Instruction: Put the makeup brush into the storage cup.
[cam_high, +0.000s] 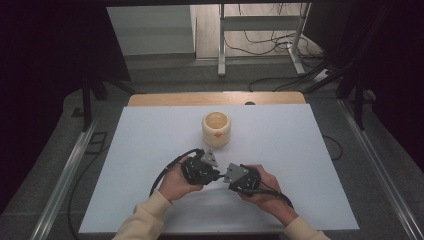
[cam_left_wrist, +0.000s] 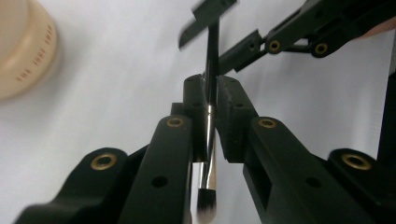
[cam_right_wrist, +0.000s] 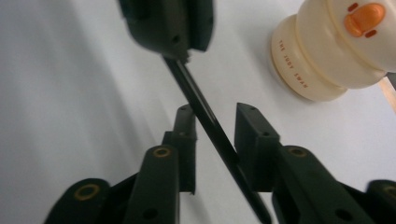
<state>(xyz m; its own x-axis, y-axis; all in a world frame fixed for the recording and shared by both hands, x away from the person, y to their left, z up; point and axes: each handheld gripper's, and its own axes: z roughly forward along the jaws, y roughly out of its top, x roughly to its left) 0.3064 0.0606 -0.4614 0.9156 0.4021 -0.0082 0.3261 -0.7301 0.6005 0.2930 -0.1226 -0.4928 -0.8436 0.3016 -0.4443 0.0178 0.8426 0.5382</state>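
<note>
Makeup brush passed between two hand-held grippers over a white table.

Left gripper (cam_left_wrist: 211, 100) clamps the slim glossy black brush (cam_left_wrist: 209, 140), soft bristle tuft nearest its camera; right gripper (cam_right_wrist: 215, 135) brackets the handle, jaws not pressing. Beyond both: rounded cream cup (cam_high: 216, 129), matte white tabletop (cam_high: 150, 150), wooden edge, grey floor, cables.
</note>
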